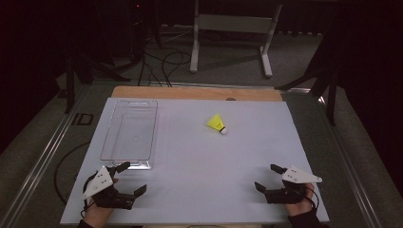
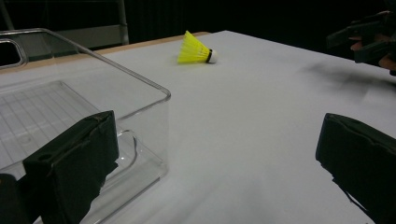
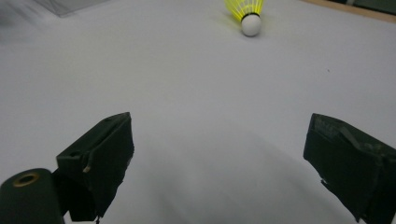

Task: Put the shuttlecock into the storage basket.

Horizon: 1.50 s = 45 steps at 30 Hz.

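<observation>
A yellow shuttlecock point(image 1: 217, 123) with a white cork tip lies on its side on the white table point(image 1: 199, 161), right of centre toward the back. It lies far ahead in the left gripper view point(image 2: 196, 48) and at the top edge in the right gripper view point(image 3: 247, 13). A clear plastic tray point(image 1: 130, 133) sits empty at the left. My left gripper point(image 1: 131, 178) rests open at the near left, just in front of the tray's near end point(image 2: 140, 140). My right gripper point(image 1: 268, 177) rests open at the near right, with bare table between its jaws.
A strip of wooden tabletop point(image 1: 195, 92) runs along the far edge of the white sheet. Beyond it stand a white metal frame point(image 1: 233, 28) and loose cables point(image 1: 166, 64) on the grey floor. The other hand's gripper point(image 2: 369, 39) shows at the far right in the left gripper view.
</observation>
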Each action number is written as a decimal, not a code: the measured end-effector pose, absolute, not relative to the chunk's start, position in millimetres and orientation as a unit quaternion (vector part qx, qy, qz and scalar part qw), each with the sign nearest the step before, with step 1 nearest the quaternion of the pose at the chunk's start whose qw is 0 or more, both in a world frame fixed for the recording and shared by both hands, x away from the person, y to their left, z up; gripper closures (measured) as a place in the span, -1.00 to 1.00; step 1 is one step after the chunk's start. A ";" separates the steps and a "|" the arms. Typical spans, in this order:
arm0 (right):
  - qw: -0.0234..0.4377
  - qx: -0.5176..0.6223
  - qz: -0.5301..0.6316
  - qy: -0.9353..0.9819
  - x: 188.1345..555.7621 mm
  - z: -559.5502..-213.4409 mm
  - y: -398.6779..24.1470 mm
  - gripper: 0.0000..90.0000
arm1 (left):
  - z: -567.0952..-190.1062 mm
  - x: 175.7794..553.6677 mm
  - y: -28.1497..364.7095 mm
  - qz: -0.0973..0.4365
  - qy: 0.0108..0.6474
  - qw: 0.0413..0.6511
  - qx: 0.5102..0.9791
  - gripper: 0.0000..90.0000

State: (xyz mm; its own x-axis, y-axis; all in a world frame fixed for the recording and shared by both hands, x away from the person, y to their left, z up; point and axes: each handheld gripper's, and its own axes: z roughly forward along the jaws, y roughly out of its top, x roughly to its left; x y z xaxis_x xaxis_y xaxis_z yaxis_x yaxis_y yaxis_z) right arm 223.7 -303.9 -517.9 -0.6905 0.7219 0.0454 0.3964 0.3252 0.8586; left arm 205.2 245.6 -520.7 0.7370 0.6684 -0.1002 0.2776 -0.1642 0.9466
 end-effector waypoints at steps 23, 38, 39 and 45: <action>0.191 0.355 0.447 0.799 223.0 -513.6 -298.7 -0.82 | -520.0 204.0 244.8 0.180 0.312 0.562 0.744 -1.00; 0.204 0.359 0.435 0.800 222.0 -489.4 -293.9 -0.83 | -519.7 203.7 244.2 0.181 0.310 0.561 0.746 -1.00; 0.204 0.360 0.437 0.798 222.3 -486.3 -294.2 -0.83 | -519.8 203.8 244.2 0.180 0.309 0.561 0.746 -1.00; 0.210 0.363 0.436 0.796 227.4 -468.6 -297.3 -0.84 | -519.6 203.6 244.1 0.180 0.309 0.562 0.746 -1.00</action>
State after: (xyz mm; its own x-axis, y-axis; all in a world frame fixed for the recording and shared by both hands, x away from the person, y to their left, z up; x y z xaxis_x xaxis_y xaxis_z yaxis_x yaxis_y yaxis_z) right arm 227.4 -297.3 -468.6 -0.6476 0.7618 -0.0180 0.3954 0.3562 0.8466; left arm 203.6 244.1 -519.6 0.7450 0.6625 -0.0784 0.2586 -0.1784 0.9494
